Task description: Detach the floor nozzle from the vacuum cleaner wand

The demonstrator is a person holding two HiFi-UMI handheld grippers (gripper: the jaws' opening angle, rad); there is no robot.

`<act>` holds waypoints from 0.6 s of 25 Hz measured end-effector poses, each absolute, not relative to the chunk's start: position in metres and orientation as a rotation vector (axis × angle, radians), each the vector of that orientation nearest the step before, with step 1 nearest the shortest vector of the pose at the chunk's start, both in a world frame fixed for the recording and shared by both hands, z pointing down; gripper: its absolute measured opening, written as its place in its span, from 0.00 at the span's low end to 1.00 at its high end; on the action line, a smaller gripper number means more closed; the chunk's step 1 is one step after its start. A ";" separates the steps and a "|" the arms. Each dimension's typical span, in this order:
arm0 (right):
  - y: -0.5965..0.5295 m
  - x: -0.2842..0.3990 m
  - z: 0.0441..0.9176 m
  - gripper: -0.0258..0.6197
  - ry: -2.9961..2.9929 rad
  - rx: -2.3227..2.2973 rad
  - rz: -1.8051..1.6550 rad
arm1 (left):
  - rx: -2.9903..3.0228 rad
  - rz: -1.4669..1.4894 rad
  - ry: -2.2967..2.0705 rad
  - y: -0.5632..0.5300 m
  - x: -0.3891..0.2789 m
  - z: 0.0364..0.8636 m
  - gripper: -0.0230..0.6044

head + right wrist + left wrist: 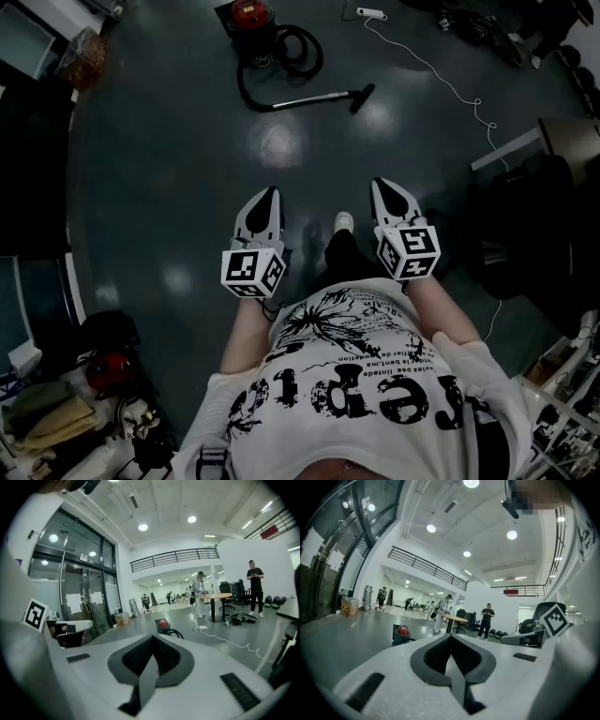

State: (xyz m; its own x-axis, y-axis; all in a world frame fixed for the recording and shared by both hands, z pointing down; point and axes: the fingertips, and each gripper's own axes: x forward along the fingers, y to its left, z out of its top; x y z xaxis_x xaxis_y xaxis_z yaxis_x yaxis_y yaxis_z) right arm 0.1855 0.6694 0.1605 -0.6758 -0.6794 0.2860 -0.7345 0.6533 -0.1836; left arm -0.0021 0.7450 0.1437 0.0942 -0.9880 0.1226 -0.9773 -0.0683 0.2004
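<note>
A red canister vacuum [248,13] stands far ahead on the dark floor, its black hose [292,49] coiled beside it. The silver wand [305,100] lies flat, with the black floor nozzle [362,97] on its right end. My left gripper [268,201] and right gripper [388,192] are held side by side in front of the person's body, well short of the wand, both shut and empty. The vacuum shows small and distant in the left gripper view [402,633] and in the right gripper view [162,624], past each gripper's closed jaws [451,636] [152,637].
A white power strip [371,13] and its cable [441,77] trail across the floor at the upper right. A black chair [523,230] stands close on the right. Bags and clutter [66,403] fill the lower left. People stand by a table [216,596] further off.
</note>
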 end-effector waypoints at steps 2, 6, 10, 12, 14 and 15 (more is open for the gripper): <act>0.620 0.183 0.155 0.04 -2.688 1.158 0.418 | 2.135 -0.071 -1.966 0.700 -0.006 0.140 0.04; 0.521 0.181 0.149 0.04 -2.704 1.161 0.431 | 2.169 -0.151 -1.931 0.603 -0.006 0.128 0.04; 0.442 0.174 0.158 0.04 -2.669 1.185 0.455 | 2.190 -0.166 -1.906 0.520 -0.015 0.127 0.04; 0.410 0.171 0.163 0.04 -2.641 1.198 0.474 | 2.174 -0.153 -1.906 0.489 -0.026 0.129 0.04; 0.383 0.168 0.170 0.04 -2.620 1.199 0.494 | 2.154 -0.128 -1.903 0.460 -0.037 0.137 0.04; 0.370 0.165 0.174 0.04 -2.610 1.199 0.501 | 2.144 -0.109 -1.901 0.446 -0.043 0.142 0.04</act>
State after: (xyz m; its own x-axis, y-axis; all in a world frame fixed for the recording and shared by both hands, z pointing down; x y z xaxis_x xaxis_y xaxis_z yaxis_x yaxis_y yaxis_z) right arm 0.1654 0.3701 0.1735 -0.6405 -0.6886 0.3400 -0.7656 0.6075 -0.2118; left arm -0.0430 0.4460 0.1420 0.1344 -0.9833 0.1231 -0.9626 -0.1001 0.2516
